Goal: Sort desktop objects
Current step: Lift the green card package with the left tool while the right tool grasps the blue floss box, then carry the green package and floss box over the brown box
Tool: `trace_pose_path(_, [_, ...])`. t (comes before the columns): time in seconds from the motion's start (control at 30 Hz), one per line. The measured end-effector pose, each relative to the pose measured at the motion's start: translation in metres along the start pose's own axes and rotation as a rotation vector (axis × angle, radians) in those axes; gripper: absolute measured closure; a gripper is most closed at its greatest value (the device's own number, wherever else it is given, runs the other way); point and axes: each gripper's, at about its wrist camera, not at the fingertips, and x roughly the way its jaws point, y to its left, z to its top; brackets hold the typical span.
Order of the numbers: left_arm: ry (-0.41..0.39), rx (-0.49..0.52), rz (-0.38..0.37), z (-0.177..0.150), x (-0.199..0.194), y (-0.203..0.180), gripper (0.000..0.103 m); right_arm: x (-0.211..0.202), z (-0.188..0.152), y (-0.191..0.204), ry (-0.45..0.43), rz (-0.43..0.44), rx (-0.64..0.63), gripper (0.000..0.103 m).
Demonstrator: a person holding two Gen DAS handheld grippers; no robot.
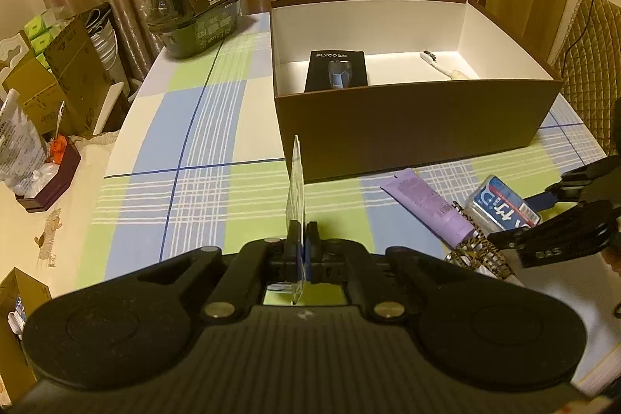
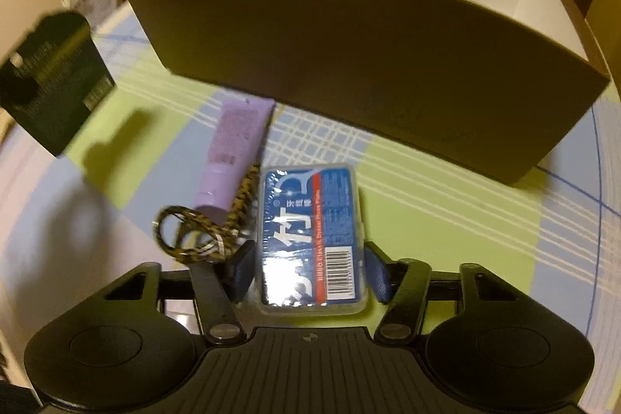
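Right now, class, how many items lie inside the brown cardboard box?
2: a black shaver package at the left of the box floor, and a white toothbrush to its right. The near wall may hide more.

Left wrist view sits above the table (image 1: pixel 186 127), fairly high, looking forward and down past its own fingers toward the box (image 1: pixel 411 127); it sees over the rim into the box, with curtains behind. Right wrist view is lower and closer, aimed at the box (image 2: pixel 368 64) front wall, which fills most of the frame; only a strip of interior shows. Both views share the box, the checked cloth in front, the purple tube (image 1: pixel 427 204) (image 2: pixel 233 150), the floss case (image 1: pixel 504 208) (image 2: pixel 310 235) and the patterned cord (image 1: pixel 477 251) (image 2: pixel 209 231). The right gripper (image 1: pixel 559 216) shows at the left view's right edge.
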Motion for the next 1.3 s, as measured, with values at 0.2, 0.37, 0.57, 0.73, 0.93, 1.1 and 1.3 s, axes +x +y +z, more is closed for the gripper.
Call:
trace_pose_path(0.2, [-0.002,-0.002,-0.006,-0.001,-0.001,0.001,0.103,0.006,0.003,0.002,-0.001,-0.020,-0.022,0.048])
trace_pose_path(0.37, [-0.002,-0.003,-0.008,-0.002,-0.002,0.001,0.103,0.007,0.003,0.003,-0.003,-0.026,-0.029,0.049])
trace_pose_path(0.57, [-0.014,0.000,-0.017,-0.003,-0.006,0.000,0.103,-0.001,-0.006,0.004,0.006,-0.029,-0.051,0.049])
trace_pose_path(0.73, [-0.036,0.006,-0.030,-0.001,-0.014,-0.002,0.103,-0.024,-0.015,-0.003,-0.028,-0.009,-0.013,0.049])
trace_pose_path(0.93, [-0.074,0.019,-0.050,0.009,-0.025,-0.005,0.103,-0.064,-0.014,-0.010,-0.110,-0.003,0.019,0.049])
trace_pose_path(1.1, [-0.116,0.033,-0.068,0.022,-0.034,-0.008,0.103,-0.094,-0.006,-0.015,-0.169,-0.015,0.019,0.049])
trace_pose_path(1.3, [-0.179,0.056,-0.098,0.044,-0.043,-0.013,0.103,-0.123,0.011,-0.028,-0.246,-0.021,0.039,0.049])
